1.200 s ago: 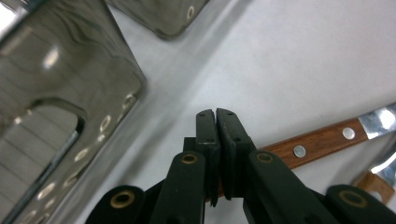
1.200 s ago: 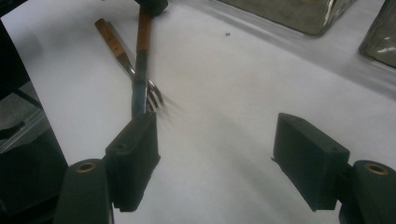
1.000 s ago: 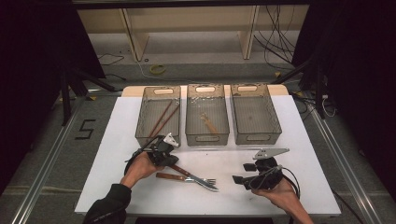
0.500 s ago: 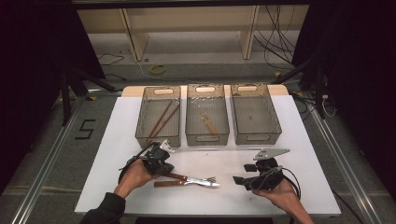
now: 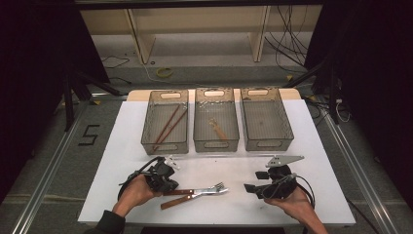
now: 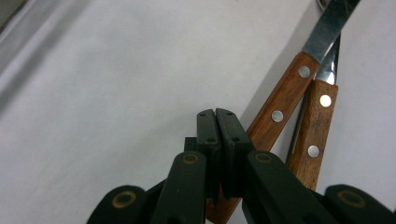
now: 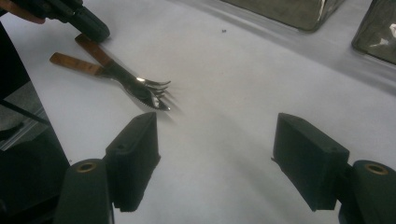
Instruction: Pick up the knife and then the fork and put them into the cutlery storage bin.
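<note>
Two forks [image 5: 195, 193] lie by the left gripper [image 5: 163, 179], jaws pressed together on nothing; the right gripper [image 7: 215, 158] gapes wide; next, probably grab one.

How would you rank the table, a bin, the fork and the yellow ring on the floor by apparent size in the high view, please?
1. Table
2. Bin
3. Fork
4. Yellow ring, though it lies farther from the camera, so its rank against the fork is unsure.

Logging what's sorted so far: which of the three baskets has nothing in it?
The right basket looks empty. The left basket holds two chopsticks, and the middle basket holds a wooden-handled utensil.
</note>
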The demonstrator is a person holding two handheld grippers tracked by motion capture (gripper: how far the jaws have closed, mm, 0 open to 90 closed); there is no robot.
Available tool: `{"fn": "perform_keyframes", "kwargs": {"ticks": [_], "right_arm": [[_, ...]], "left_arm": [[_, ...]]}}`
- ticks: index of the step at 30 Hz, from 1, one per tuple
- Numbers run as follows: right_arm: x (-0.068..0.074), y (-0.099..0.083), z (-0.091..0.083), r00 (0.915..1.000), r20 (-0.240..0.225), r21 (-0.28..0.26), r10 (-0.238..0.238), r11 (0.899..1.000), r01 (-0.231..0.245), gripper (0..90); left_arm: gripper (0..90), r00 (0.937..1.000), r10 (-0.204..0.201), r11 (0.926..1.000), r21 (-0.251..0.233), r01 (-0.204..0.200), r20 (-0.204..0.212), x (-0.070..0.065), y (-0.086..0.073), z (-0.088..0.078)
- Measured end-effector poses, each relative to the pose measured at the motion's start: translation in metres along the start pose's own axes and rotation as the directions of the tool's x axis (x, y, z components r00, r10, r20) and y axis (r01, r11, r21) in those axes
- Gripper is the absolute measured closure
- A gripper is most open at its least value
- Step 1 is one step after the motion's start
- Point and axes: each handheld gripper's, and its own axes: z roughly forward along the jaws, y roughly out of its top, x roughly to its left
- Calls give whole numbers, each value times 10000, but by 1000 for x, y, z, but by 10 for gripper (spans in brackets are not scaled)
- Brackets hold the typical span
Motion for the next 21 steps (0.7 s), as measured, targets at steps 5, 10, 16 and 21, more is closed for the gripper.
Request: {"fn": "perform_keyframes", "kwargs": {"ticks": [5,10,16,21], "right_arm": [[0,-1,-1,10000,17,-38,-15,10000,15,316],[0,-1,-2,10000,15,-44,12,10000,-12,316],[0,-1,-1,10000,-7,-55,-19,10000,19,315],[1,-1,0,10000,-34,-49,-21,10000,21,315]], "left_arm": [[835,9998,198,9998,-24,-198,-4,-1,1,-3],[668,9988,428,9980,-461,-438,-221,0,2,-19],[427,9973,698,9966,-413,-707,-225,-3,2,-23],[346,9949,989,9951,-79,-990,-173,-6,2,-19]]}}
